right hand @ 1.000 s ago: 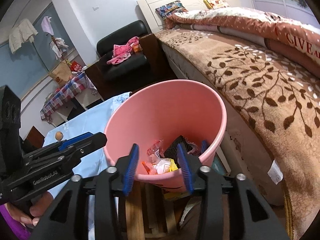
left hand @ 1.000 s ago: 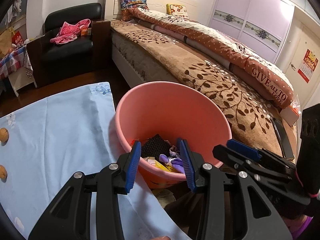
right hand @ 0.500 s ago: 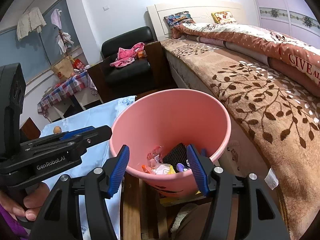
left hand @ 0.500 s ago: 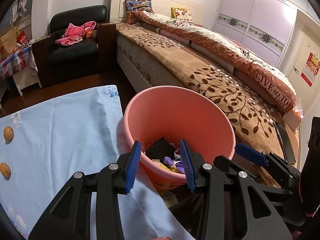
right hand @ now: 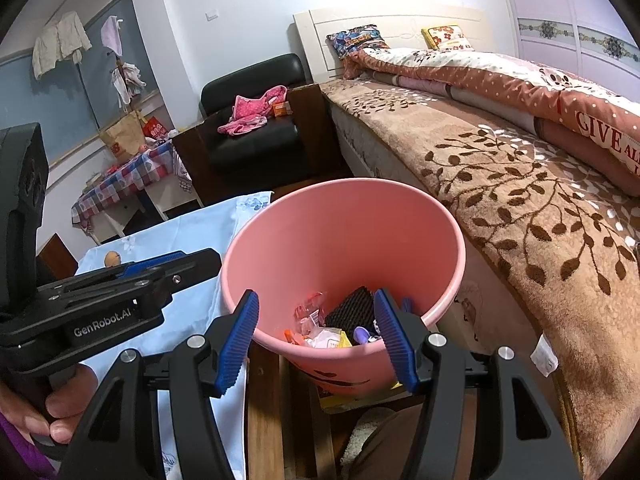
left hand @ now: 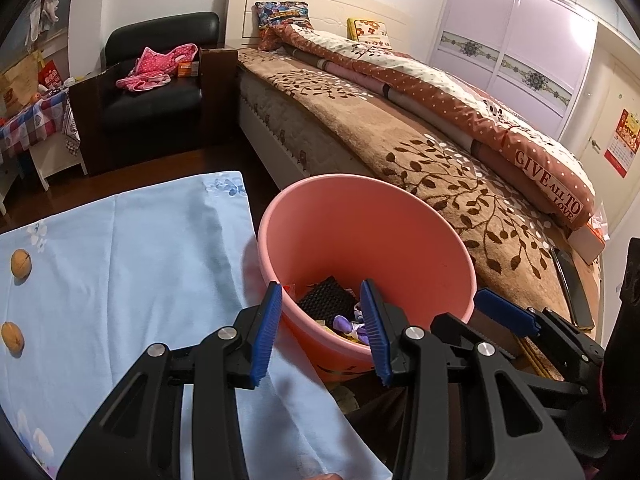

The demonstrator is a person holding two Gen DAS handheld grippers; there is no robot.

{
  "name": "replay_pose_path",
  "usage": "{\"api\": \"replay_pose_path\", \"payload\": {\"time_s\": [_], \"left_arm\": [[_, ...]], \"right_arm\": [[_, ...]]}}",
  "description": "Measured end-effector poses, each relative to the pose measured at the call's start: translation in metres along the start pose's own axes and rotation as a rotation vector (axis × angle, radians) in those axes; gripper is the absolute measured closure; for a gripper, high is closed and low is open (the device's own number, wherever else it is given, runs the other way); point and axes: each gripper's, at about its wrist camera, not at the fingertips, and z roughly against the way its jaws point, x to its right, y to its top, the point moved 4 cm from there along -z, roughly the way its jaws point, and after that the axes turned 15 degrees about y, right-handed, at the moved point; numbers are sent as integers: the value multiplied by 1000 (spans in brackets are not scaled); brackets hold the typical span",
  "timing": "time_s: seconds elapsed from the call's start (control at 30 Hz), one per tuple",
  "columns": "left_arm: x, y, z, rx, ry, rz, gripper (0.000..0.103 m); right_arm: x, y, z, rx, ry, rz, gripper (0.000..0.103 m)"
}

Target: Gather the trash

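Two hand-held grippers hang over a pink bucket (left hand: 366, 248) that stands at the lower centre of both views, between a counter draped in a pale blue cloth (left hand: 132, 264) and a bed (left hand: 420, 152) with a brown leaf-patterned cover. The left hand-held gripper (left hand: 322, 330) is released, its blue pads spread with nothing between them, framing the near rim of the bucket. The right hand-held gripper (right hand: 318, 338) is likewise released; its jaws have just been opening and now stand wide, empty, above the same rim.

Trash (right hand: 340, 326) lies at the bottom of the bucket: a black ridged piece, a purple item, orange and white wrappers and a bit of yellow. On the blue cloth, at the far left of the left wrist view, sit two round brown things (left hand: 20, 264), well apart from the bucket; what they are cannot be told.

At the lower left of the right wrist view a hand (right hand: 48, 396) grips the handle of the left hand-held gripper. A black armchair (left hand: 156, 92) with pink clothing on its seat stands in the upper left, beside the headboard of the bed.
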Motion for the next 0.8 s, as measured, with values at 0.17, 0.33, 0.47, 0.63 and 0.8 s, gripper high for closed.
{"api": "replay_pose_path", "payload": {"time_s": [0.17, 0.33, 0.47, 0.63, 0.8], "left_arm": [[-2, 0, 0, 0, 1, 6, 62], [-3, 0, -1, -1, 1, 9, 62], [-5, -2, -1, -5, 3, 13, 62], [-6, -3, -1, -4, 4, 15, 62], [-8, -3, 0, -3, 4, 17, 62]], "right_arm": [[0, 1, 2, 10, -8, 2, 44], [-1, 4, 5, 30, -13, 0, 44], [-1, 6, 8, 45, -18, -1, 44], [-3, 9, 11, 63, -25, 0, 44], [-6, 11, 15, 76, -31, 3, 44]]}}
